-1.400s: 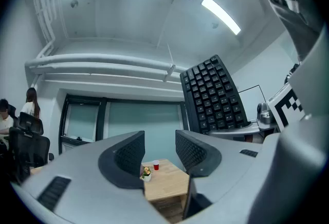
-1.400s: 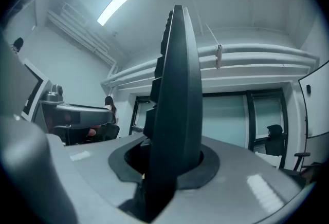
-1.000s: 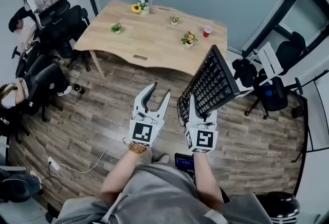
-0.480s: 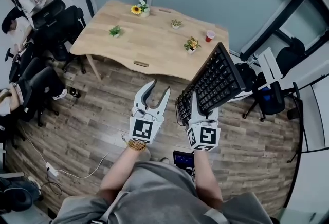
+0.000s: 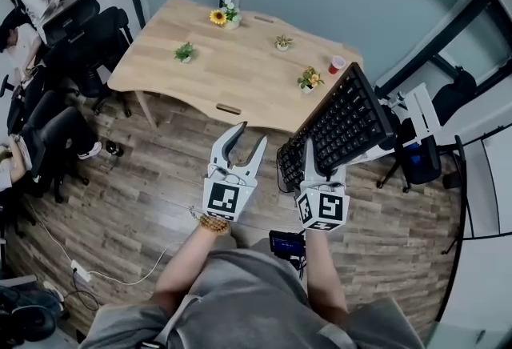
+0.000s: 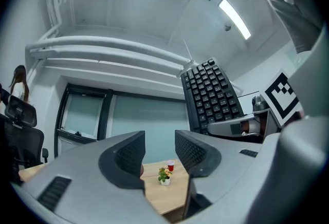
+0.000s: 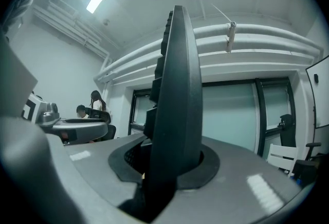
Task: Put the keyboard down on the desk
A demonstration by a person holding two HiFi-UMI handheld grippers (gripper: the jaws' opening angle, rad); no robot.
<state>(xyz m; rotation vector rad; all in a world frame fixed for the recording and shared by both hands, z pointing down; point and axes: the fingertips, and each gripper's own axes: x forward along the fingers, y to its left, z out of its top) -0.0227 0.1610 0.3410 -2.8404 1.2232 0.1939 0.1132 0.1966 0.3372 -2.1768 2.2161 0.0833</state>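
Observation:
A black keyboard (image 5: 340,127) hangs in the air over the wooden floor, tilted up, with its far end near the right front corner of the light wooden desk (image 5: 232,59). My right gripper (image 5: 316,167) is shut on the keyboard's near edge; in the right gripper view the keyboard (image 7: 175,99) stands edge-on between the jaws. My left gripper (image 5: 240,143) is open and holds nothing, just left of the keyboard. In the left gripper view the gripper (image 6: 157,153) faces the desk (image 6: 164,194) below, with the keyboard (image 6: 211,94) at the upper right.
On the desk stand a sunflower pot (image 5: 228,15), small plants (image 5: 185,52) (image 5: 282,42) (image 5: 310,79) and a red cup (image 5: 337,65). Black office chairs (image 5: 76,43) with seated people are at the left. Another chair (image 5: 416,139) stands at the right.
I have come nearer to the desk. The right gripper and the keyboard have moved to the right and forward; the left gripper has kept its place beside them.

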